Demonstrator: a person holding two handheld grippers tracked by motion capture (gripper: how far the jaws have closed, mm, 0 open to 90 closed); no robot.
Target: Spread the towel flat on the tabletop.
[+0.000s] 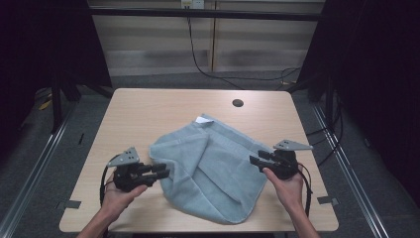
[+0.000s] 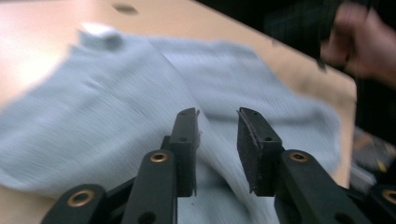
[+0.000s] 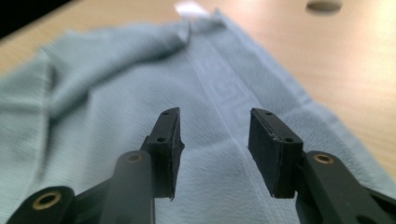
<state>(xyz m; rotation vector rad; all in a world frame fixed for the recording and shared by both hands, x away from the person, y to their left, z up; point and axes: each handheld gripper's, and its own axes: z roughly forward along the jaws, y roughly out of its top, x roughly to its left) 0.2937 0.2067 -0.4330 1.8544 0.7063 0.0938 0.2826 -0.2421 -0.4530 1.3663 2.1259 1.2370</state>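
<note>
The crumpled grey-blue terry towel is flanked on the pale wooden surface by both hand-held grippers. The left hand-held gripper touches its left edge, the right hand-held gripper its right edge. Both sets of jaws are seen apart, empty.

Left gripper: black body, grey three-cornered plate on top with small dark screw dots. Black cable loops from its rear past the left hand.

Right gripper: same black build, grey three-cornered plate above, black cable trailing beside the right hand.

Forearms bare; no sleeves visible.

Left gripper view: two flat black jaws on black linkage arms, brass-coloured rivets at the pivots, small screw holes in the jaw sides. Inner pad faces look rough, edges slightly frayed.

Right gripper view: same black jaws and arms, brass-coloured rivets, ribbed texture on the inner pads, small screw heads along the jaw edges.
</note>
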